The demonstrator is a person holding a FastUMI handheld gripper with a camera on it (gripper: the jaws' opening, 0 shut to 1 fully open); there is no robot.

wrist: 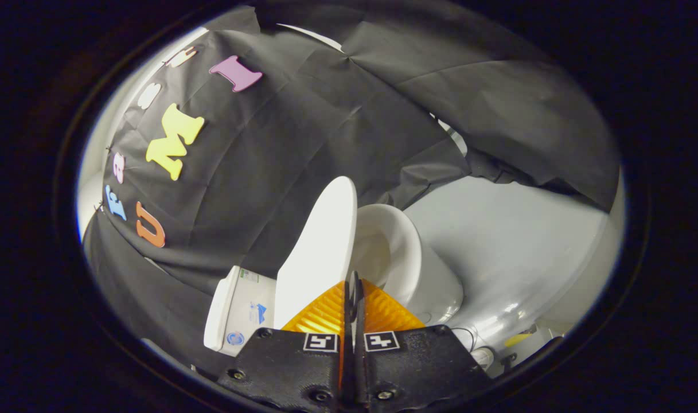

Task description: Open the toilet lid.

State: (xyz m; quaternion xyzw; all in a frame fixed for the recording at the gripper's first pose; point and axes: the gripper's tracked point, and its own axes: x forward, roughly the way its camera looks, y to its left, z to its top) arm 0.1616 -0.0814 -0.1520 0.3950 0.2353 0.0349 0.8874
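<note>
fisheye gripper view, rolled sideways so scene looks tipped, faces forward along closed gripper (353, 287) fingers, close to toilet (406, 269), raised lid (320, 252) just ahead of fingertips, tank (237, 307) beside it, pale floor (515, 246) and black cloth wall (326, 115) beyond

**Pale floor with the toilet on it**

A glossy pale floor (515, 246) carries the white toilet (423, 281), which stands beyond the gripper (353, 287) with its jaws closed together. Small items, including something yellow (518, 339), lie on the floor nearby, too small to tell.
</note>
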